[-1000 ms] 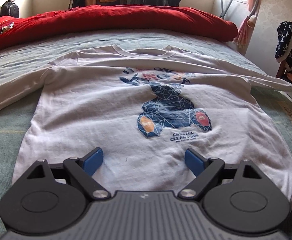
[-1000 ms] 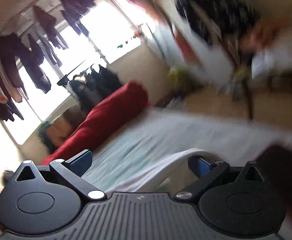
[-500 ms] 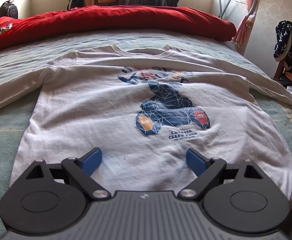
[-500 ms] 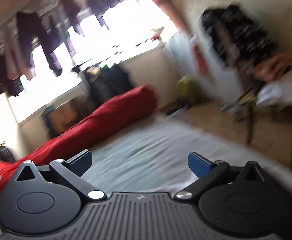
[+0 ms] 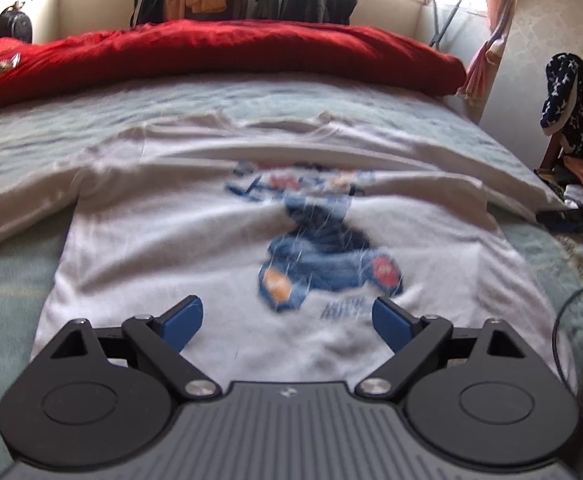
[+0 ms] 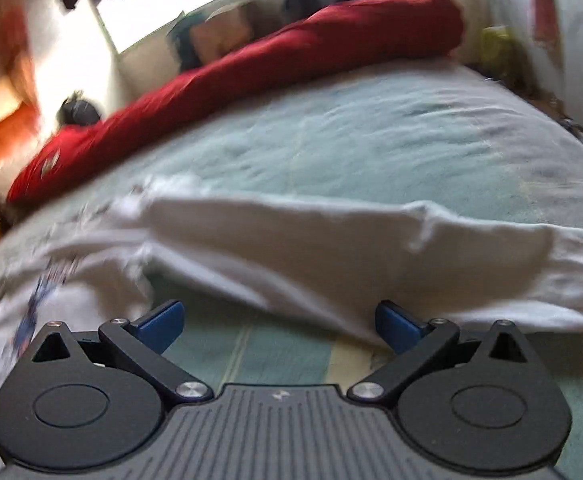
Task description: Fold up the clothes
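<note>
- Left wrist view: your left gripper [image 5: 287, 326] is spread above the white T-shirt's [image 5: 195, 236] hem.
- Right gripper [image 6: 278, 326] spread, empty, near the sleeve [image 6: 371, 240].
- Soft, light cloth; pinch edges.

Left gripper [image 5: 287, 322]: low centre of frame, level, blue fingertips [image 5: 182, 322] spread wide, nothing between them. Right gripper [image 6: 278, 326]: low centre of frame, jaws equally wide apart, nothing held, body rolled slightly so the frame sits tilted.
</note>
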`<state>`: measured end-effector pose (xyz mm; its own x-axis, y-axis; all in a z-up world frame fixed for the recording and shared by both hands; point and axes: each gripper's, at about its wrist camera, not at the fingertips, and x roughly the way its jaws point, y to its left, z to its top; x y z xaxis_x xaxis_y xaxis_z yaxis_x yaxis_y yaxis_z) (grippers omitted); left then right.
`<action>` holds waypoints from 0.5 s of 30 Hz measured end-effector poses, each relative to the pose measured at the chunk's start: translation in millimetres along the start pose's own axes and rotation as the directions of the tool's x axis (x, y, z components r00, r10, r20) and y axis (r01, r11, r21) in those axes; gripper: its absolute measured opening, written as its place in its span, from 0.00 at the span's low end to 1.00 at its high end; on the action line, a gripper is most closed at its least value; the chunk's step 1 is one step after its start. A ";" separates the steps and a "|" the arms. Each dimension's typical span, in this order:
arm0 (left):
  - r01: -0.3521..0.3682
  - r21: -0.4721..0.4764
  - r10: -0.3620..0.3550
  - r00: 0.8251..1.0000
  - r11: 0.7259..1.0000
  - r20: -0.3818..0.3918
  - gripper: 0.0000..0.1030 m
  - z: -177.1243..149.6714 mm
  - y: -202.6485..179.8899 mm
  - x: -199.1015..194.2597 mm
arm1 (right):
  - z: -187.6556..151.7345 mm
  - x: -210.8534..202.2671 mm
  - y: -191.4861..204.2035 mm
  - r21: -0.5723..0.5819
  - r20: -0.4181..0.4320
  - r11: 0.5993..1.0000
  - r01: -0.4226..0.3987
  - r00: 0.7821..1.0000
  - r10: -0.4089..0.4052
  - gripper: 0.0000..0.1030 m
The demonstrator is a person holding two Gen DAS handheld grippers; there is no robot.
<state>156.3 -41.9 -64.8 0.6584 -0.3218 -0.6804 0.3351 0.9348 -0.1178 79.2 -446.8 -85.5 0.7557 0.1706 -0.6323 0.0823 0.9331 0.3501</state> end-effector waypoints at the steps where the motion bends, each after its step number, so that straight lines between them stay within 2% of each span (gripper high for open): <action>1: 0.007 0.008 -0.007 1.000 1.000 0.011 0.89 4.6 -2.6 1.0 | 0.3 -4.3 2.8 -0.019 -0.020 1.000 -0.013 1.000 0.012 1.00; 3: 0.026 0.019 -0.027 0.999 0.999 0.031 0.89 13.4 -9.3 4.4 | 13.3 -14.7 6.0 -0.027 -0.019 0.998 -0.057 0.998 0.056 1.00; 7: 0.086 0.027 -0.087 0.995 0.996 0.046 0.89 30.8 -22.9 19.2 | 57.4 -18.5 7.7 -0.040 0.065 0.991 -0.126 0.990 0.128 1.00; 11: 0.098 0.028 -0.099 0.995 0.995 0.034 0.89 31.3 -27.3 27.9 | 87.1 23.4 -8.4 0.037 0.012 0.983 -0.182 0.983 0.181 1.00; 15: 0.109 0.029 -0.110 0.994 0.994 0.022 0.89 31.5 -31.6 36.5 | 81.0 48.7 -9.4 0.057 -0.079 0.974 -0.220 0.971 0.224 1.00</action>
<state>191.0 -87.9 -63.1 0.6319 -0.4258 -0.6476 0.4246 0.8892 -0.1704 167.9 -472.9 -63.6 0.7009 0.4003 -0.5903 -0.0497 0.8531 0.5194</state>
